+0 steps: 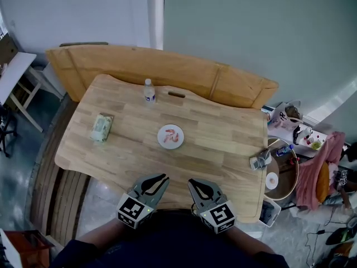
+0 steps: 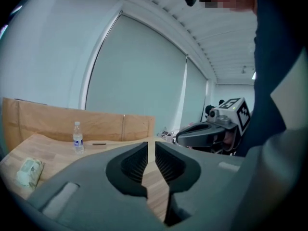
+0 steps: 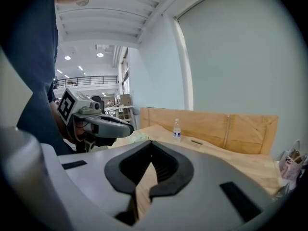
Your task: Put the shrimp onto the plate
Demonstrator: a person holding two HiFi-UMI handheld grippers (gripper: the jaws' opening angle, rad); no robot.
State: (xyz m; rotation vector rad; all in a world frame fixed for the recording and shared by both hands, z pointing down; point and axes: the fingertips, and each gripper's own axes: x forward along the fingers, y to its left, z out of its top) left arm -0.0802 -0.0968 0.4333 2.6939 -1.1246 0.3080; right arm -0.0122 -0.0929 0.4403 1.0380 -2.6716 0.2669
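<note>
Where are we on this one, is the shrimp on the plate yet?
Done, it seems: reddish shrimp lie on the white plate. In hand: nothing; the left tool and right tool hover at the near edge of the table, jaws nearly together with only wood showing between. Left: no other shrimp visible on the table, so probably nothing.

Both grippers sit low in the head view's center, side by side and apart, pointing toward the top of the frame. The left gripper (image 1: 159, 179) and the right gripper (image 1: 195, 184) each have their jaws together, holding nothing. Forearms enter from the bottom edge.
</note>
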